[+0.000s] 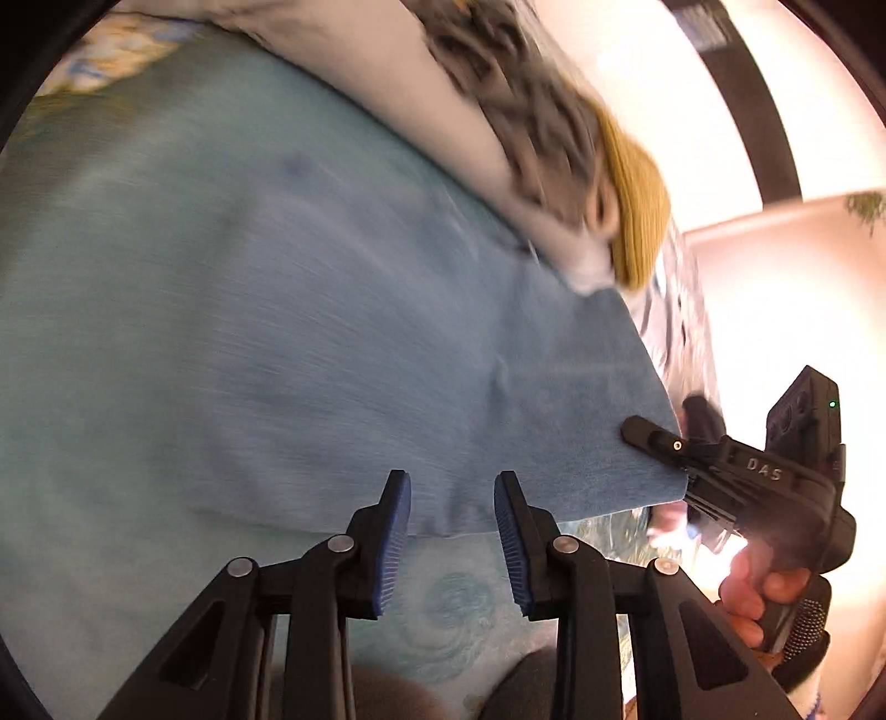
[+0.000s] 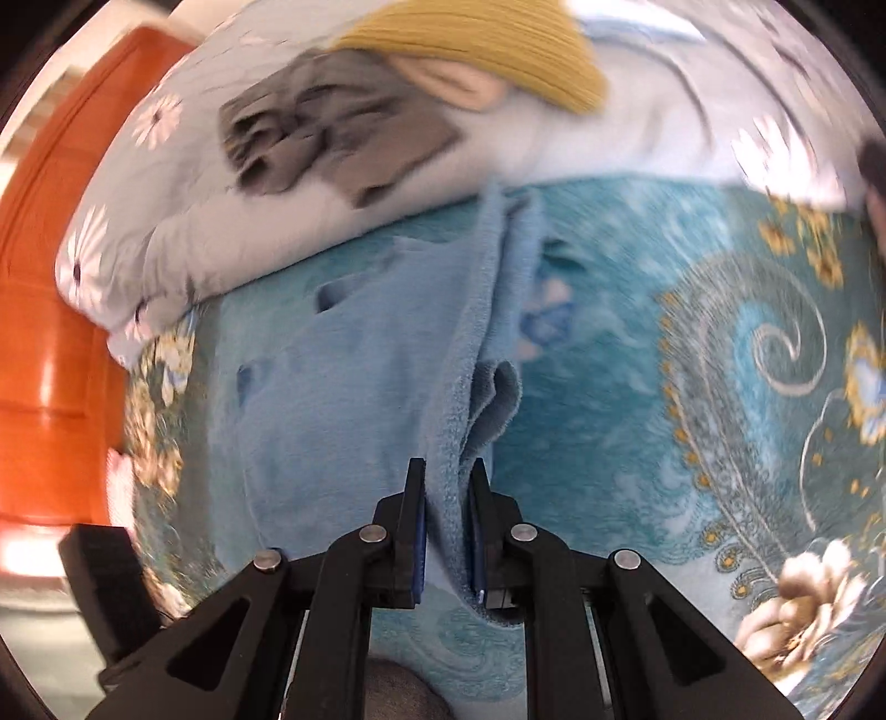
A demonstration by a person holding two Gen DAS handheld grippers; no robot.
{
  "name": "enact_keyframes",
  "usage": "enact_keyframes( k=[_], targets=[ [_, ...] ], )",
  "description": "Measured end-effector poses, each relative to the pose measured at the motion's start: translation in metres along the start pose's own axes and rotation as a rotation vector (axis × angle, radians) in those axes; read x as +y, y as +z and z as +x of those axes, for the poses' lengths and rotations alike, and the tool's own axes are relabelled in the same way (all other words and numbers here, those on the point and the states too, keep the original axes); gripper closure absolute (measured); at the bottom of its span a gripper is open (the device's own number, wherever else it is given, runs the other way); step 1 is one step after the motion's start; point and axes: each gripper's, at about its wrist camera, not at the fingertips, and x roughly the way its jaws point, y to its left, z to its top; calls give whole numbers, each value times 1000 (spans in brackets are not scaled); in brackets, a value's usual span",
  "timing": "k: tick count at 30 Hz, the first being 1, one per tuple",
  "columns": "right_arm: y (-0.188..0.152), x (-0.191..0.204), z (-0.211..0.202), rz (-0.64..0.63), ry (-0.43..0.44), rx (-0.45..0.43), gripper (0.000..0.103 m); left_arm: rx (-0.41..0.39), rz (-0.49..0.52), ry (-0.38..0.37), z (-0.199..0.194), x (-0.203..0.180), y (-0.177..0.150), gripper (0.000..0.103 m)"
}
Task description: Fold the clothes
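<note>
— While the right gripper (image 2: pixel 447 531) is pinching the blue cloth (image 2: pixel 343 399), where is the rest of it lying?

— It is spreading out over the teal bedspread (image 2: pixel 637 354), with one bunched ridge running up from the fingers toward the quilt (image 2: pixel 138 243). The fingers are sitting close together, clamped on that ridge of fabric.

— And the left gripper (image 1: pixel 453 531)?

— Its fingers are standing apart with nothing between them. They are hovering just at the near hem of the cloth (image 1: pixel 310 332), and I cannot tell whether the tips are touching it.

— Is the other tool showing in that view?

— Yes, the right gripper (image 1: pixel 659 437) is reaching in at the cloth's right corner, one finger lying on top of the fabric and the other behind its edge. A hand (image 1: pixel 758 587) is wrapping round its handle lower down.

— What is lying beyond the cloth?

— A pale quilt with white flowers is sitting bunched along the far side of the bed. A grey garment (image 2: pixel 332 149) is resting on it, and a mustard knit (image 2: pixel 487 50) is lying just beside the grey one, touching it.

— Anything off to the side?

— An orange panel (image 2: pixel 50 310) is standing left of the bed. Much of both views is smearing with motion, so finer detail is hard to make out.
</note>
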Motion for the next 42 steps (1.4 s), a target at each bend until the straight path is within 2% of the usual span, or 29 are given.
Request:
enact_keyframes(
  k=[3, 5, 11, 17, 22, 26, 31, 33, 37, 40, 42],
  targets=[
    [-6, 37, -1, -100, -33, -12, 90, -53, -38, -7, -35, 28, 1, 68],
    [-11, 63, 2, -150, -24, -4, 90, -86, -64, -14, -54, 43, -2, 68],
    [-35, 129, 39, -284, -40, 47, 90, -124, -123, -21, -78, 71, -10, 68],
    [-56, 160, 99, -361, -113, 157, 89, -151, -184, -28, -91, 93, -17, 66],
    [-67, 171, 112, -404, -134, 175, 78, -155, -216, -36, -85, 97, -16, 63],
    [-71, 170, 112, -415, -1, 221, 69, -151, -218, -62, -74, 93, -11, 61],
    [-59, 143, 86, -342, 123, 172, 68, -128, -177, -95, -65, 84, -10, 58],
    [-48, 124, 74, -274, 126, 120, 67, -121, -154, -121, -61, 77, -10, 56],
    [-36, 72, 58, -131, 99, 76, 67, -102, -86, -140, -47, 56, -8, 53],
    [-38, 48, 58, -93, 67, 91, 67, -74, -20, -74, -33, 41, -8, 55],
    [-39, 38, 58, -73, 61, 99, 67, -63, -14, -59, -25, 40, -9, 55]
  ],
)
